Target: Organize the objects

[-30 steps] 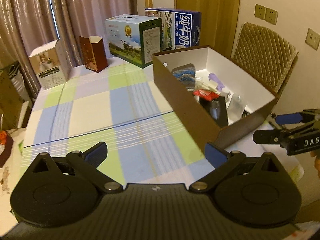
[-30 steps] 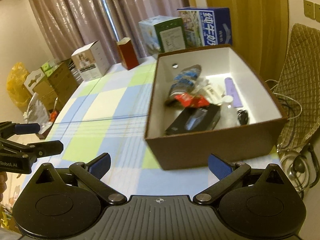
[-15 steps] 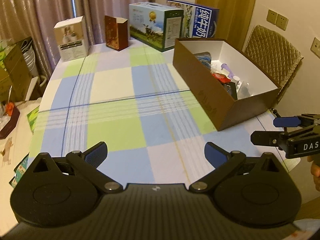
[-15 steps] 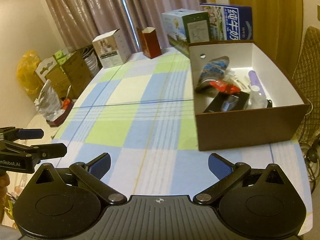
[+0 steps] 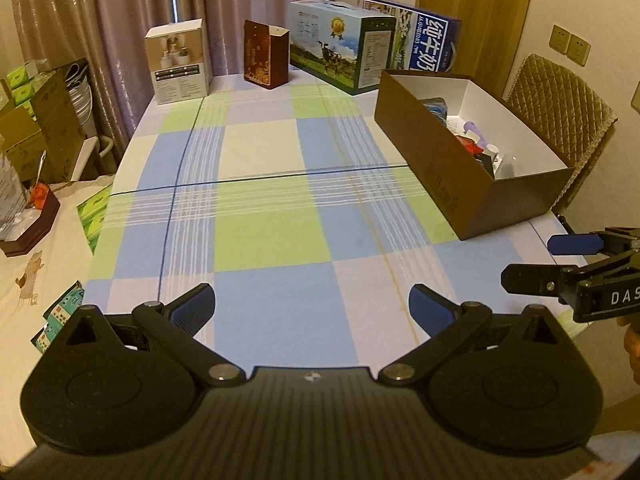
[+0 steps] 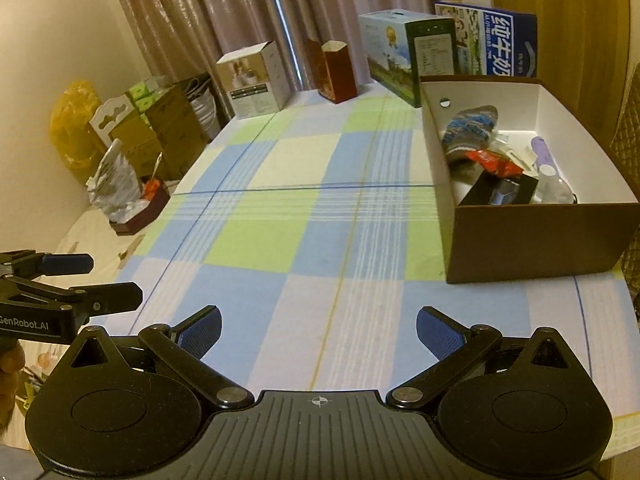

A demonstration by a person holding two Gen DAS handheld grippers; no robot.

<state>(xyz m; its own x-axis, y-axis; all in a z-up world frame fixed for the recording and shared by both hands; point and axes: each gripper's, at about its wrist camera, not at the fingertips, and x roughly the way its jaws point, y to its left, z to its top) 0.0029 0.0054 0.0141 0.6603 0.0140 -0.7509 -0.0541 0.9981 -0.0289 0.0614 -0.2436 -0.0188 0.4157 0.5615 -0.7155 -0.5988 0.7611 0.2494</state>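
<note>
Brown box [image 6: 532, 240] (white inside) holds sock, black case, bottles.

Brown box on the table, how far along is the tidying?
Done, it seems: the brown box already holds a pouch, red packet, black case and bottle. In hand: nothing; left tool and right tool are open and empty. Left: no loose item shows on the tablecloth.

Box [image 6: 532, 240] right on table [image 6: 304, 216] – cartons [image 6: 404, 52] behind
</note>
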